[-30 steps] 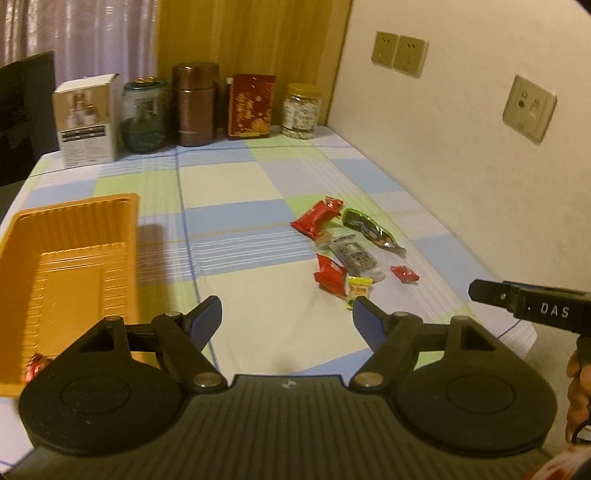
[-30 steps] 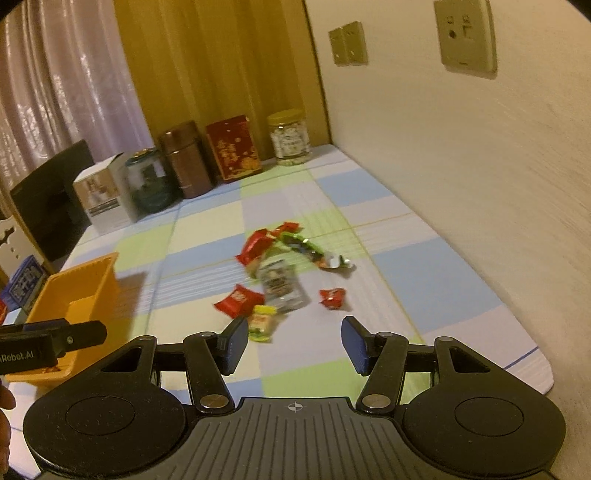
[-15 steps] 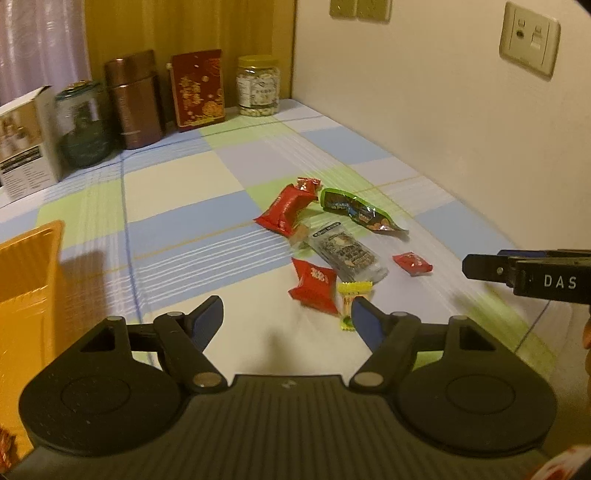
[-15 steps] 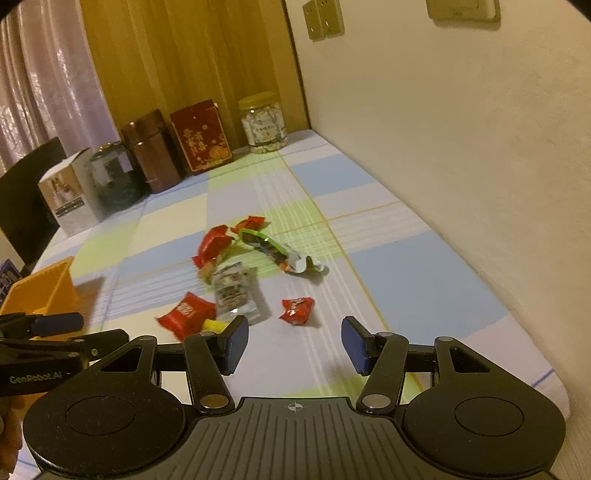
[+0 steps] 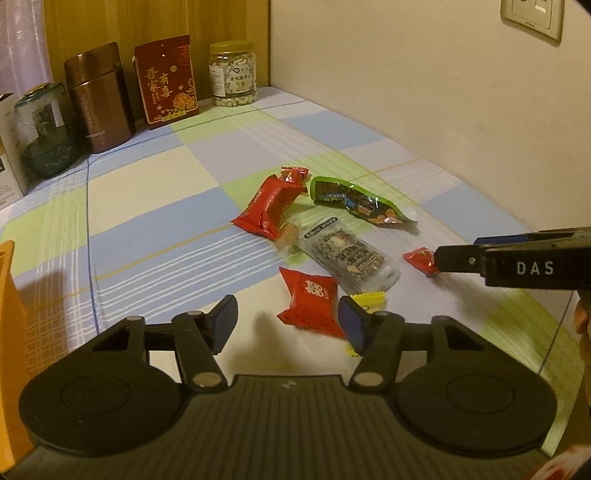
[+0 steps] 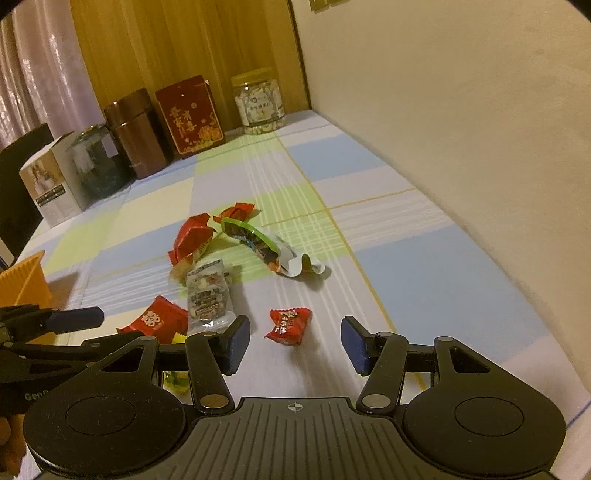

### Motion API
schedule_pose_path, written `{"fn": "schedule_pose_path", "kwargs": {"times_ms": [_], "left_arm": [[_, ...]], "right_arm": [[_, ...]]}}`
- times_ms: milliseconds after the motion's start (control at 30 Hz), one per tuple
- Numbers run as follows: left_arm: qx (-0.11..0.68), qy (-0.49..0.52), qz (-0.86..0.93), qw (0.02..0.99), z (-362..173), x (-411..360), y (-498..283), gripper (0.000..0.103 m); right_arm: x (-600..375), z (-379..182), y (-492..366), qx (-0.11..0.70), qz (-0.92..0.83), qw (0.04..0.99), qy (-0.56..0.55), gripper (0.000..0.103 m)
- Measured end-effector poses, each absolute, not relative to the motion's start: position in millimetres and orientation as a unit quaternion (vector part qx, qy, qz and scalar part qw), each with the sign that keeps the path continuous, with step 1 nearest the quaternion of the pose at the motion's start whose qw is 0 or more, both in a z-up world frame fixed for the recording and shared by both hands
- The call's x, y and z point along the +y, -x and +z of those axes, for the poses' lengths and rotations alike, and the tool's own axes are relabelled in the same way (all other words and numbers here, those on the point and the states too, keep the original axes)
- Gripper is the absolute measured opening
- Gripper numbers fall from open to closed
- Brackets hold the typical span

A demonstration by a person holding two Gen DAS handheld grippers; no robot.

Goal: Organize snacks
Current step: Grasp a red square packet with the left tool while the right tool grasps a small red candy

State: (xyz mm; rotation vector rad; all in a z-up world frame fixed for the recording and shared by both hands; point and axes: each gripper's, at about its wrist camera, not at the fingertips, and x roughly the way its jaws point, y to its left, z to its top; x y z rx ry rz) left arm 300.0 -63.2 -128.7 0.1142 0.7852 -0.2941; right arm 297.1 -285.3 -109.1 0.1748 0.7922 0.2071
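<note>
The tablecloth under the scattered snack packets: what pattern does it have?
Checked tablecloth: blue, green and cream squares; clearest in the right wrist view.

Checked cloth table cover (image 5: 155, 206), matt, finely woven, in pale blue, green and cream. On it, beside the clear crinkled plastic sachet (image 5: 351, 258): glossy red foil-like square packet (image 5: 310, 302), shiny green film wrapper (image 5: 354, 201), small glossy red candy wrapper (image 6: 288, 325). Behind the sachet, against the smooth wooden panel (image 5: 155, 22): brushed brown metal canister (image 5: 99, 98), red printed cardboard box (image 5: 166, 81), clear plastic jar with yellow lid (image 5: 232, 74). Matt black plastic left gripper (image 5: 288, 319) with blue ribbed pads (image 5: 351, 325); same on right gripper (image 6: 295, 345).
</note>
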Motion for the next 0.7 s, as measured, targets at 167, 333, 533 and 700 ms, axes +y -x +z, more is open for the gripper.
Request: {"fn": "schedule_pose_path", "kwargs": {"times_ms": [167, 333, 533, 700], "left_arm": [[0.377, -0.072, -0.156, 0.910, -135.3, -69.9, -305.7, 0.051], [0.376, -0.090, -0.165, 0.908, -142.9, -76.8, -311.0, 0.046], [0.375, -0.094, -0.172, 0.906, -147.8, -79.7, -315.8, 0.032], [0.378, -0.086, -0.169, 0.906, -148.2, -79.5, -316.7, 0.024]], "right_arm": [[-282.9, -112.8, -304.9, 0.385, 0.102, 0.913, -0.082, 0.056], [-281.6, -118.7, -311.3, 0.389, 0.101, 0.912, -0.079, 0.056], [-278.8, -125.0, -316.2, 0.392, 0.104, 0.911, -0.075, 0.054], [-273.9, -128.6, -318.1, 0.394, 0.107, 0.910, -0.069, 0.042]]}}
